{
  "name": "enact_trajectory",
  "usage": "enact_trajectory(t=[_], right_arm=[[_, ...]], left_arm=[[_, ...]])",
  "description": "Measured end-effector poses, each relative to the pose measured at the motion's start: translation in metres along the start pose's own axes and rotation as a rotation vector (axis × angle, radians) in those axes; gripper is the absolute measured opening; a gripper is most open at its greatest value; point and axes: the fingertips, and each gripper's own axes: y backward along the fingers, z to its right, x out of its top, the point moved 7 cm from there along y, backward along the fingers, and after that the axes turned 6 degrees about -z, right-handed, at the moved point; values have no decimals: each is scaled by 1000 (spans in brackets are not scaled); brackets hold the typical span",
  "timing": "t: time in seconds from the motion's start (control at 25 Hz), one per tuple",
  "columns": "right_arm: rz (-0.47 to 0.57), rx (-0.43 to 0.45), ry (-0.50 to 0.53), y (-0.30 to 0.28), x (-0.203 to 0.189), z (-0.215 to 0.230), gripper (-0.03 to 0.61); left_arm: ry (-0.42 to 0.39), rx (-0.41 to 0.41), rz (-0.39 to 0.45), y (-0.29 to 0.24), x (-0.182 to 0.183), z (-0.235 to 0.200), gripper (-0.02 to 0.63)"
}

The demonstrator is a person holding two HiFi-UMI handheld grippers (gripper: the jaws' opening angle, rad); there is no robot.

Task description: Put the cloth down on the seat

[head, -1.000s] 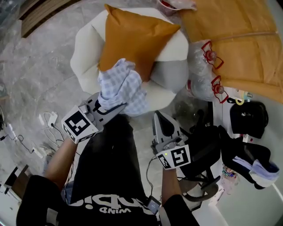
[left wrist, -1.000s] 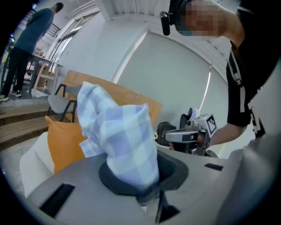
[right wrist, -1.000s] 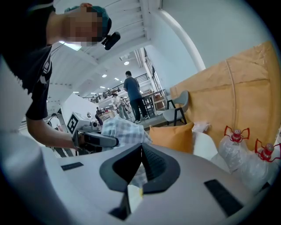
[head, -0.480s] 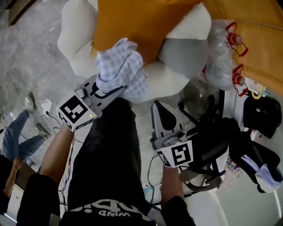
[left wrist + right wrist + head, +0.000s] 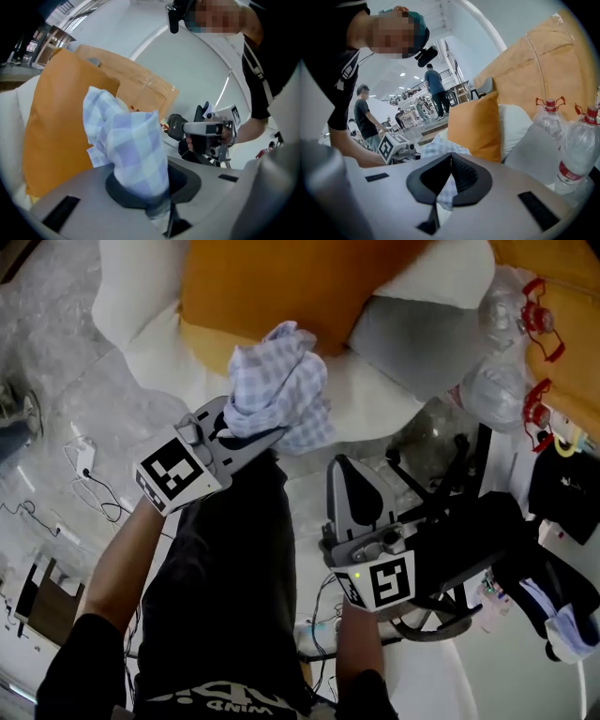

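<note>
Head view: holds soft, bunched blue-and-white checked cloth [image 5: 279, 390] clamped in left gripper [image 5: 253, 439], over front edge of padded white seat [image 5: 370, 413] and just before smooth orange cushion [image 5: 272, 287]. Carries right gripper [image 5: 352, 474] clenched and empty, lower, well apart from seat. Leaves bare padding right of cloth.
Left gripper view: pinches cloth's gathered end between dark pads, folds rising upright.
Right gripper view: shows ribbed pads meeting at tips, nothing between. Finds crinkled clear plastic bottles [image 5: 576, 154] crowding right edge.
</note>
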Motion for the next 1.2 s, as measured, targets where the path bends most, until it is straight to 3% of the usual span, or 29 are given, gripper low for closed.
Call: enact_trajectory(t=[0.2,0.52,0.64,0.8,0.96,1.2], right_arm=[[-29,-13,-13,-11,-24,12,21],[-40,-26,-36,-25,-47,12,21],[-46,-22,-44,-31,-51,9,21],[-55,-15,-41,-37,-54,8,21],[-62,-15,-44,-42,-56,10,21],[-64,-7,-47,-51,-57,10,21]], left_arm=[[22,-41,48,-34,-41,-18,74],[12,-141,-35,-63,-75,-45,74],[27,-106,-80,-67,-92,-61,74],[92,-53,-73,-59,-106,-80,74],[102,-16,-107,-51,-122,-90,74],[150,97,-160,-36,-147,-115,74]])
